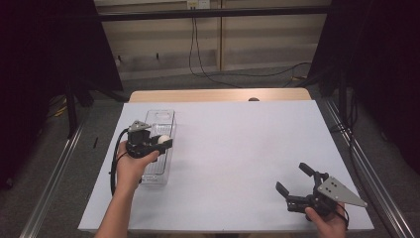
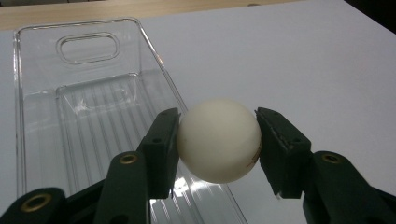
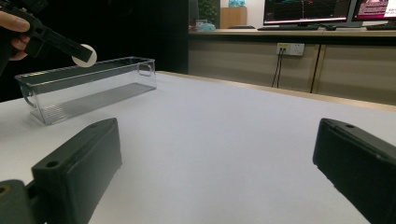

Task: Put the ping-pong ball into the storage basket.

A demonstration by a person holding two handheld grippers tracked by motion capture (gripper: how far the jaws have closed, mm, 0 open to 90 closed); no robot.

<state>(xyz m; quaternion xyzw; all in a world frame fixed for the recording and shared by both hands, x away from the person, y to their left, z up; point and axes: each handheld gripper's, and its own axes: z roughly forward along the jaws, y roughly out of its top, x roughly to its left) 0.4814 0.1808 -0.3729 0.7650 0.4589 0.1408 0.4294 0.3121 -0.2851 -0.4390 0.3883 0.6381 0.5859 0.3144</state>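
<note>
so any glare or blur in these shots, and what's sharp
Left gripper view: white ball sharp, glare streaks on the clear bin. Right gripper view: its own jaws look soft up close, the bin crisper. High view: evenly lit white table, dark surroundings.

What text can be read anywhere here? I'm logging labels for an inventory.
None can be read.
White ball: a small reddish mark at its edge, too small to read.
Monitors: coloured screen content, too blurred to read.
Clear bin: no label.
</note>
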